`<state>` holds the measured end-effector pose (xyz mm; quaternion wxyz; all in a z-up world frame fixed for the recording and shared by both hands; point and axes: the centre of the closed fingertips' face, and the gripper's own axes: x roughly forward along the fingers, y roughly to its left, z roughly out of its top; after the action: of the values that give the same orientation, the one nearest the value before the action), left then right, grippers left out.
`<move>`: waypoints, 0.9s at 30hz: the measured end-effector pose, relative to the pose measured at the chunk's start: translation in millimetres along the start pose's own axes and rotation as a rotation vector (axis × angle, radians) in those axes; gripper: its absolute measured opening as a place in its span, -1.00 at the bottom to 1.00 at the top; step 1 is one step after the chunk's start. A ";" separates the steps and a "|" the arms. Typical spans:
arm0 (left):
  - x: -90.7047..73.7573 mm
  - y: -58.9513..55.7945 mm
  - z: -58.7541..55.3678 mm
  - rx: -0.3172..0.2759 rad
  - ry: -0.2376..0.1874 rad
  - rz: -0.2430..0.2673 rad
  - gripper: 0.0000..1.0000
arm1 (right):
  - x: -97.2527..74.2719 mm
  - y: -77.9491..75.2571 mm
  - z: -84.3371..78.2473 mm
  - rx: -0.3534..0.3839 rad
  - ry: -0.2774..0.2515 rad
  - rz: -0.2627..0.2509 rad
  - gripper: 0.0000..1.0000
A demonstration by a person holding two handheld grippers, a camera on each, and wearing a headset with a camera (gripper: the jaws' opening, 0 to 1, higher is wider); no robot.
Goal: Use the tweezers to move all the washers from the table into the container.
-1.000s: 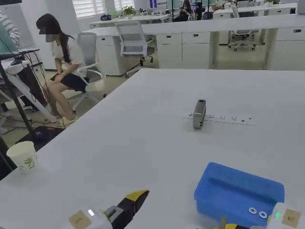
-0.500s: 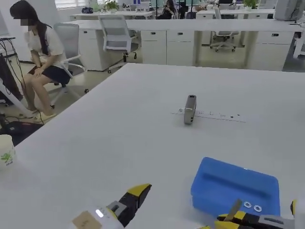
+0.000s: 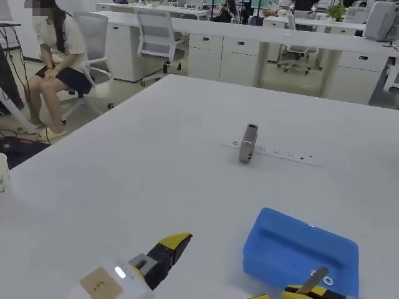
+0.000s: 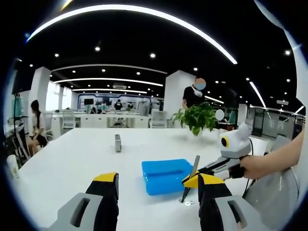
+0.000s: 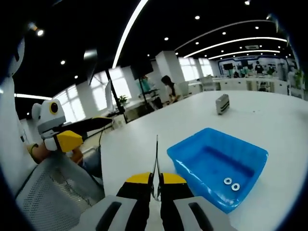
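Right gripper view recorded the right claw (image 5: 155,185) pressed together on the tweezers (image 5: 156,154), which stood up thin and straight from between its yellow tips. Just to the right of them sat the blue container (image 5: 204,159), open-topped, with two washers (image 5: 226,181) lying side by side on its floor near the front corner. Left gripper view recorded the left claw (image 4: 158,178) with its jaws well apart and nothing between them, held above the desk (image 3: 156,174) in front of the container. In that same view the tweezers pointed down at the desk just beside the container's near right corner, with loose washers (image 4: 187,203) lying close to their tips; contact could not be determined, nor an exact count. A small metal block (image 3: 247,142) stood well beyond the container, mid-desk. A seated person (image 3: 56,43) was noted beyond the desk's far left corner.
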<state>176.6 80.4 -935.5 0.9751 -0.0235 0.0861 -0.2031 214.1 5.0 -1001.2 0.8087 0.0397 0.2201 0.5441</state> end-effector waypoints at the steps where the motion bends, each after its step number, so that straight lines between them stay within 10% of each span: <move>1: -0.2 0.1 -0.3 -0.001 0.001 0.001 0.34 | -2.9 1.0 5.1 0.006 -0.016 -0.006 -0.95; 27: -5.1 2.5 12.3 -0.004 -0.065 0.021 0.33 | -17.2 -37.4 62.6 -0.035 -0.082 -0.144 -0.95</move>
<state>175.2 84.8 -922.8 0.9794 -0.0311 0.0549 -0.1917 266.0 -14.6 -950.8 0.8547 0.0319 0.1793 0.4861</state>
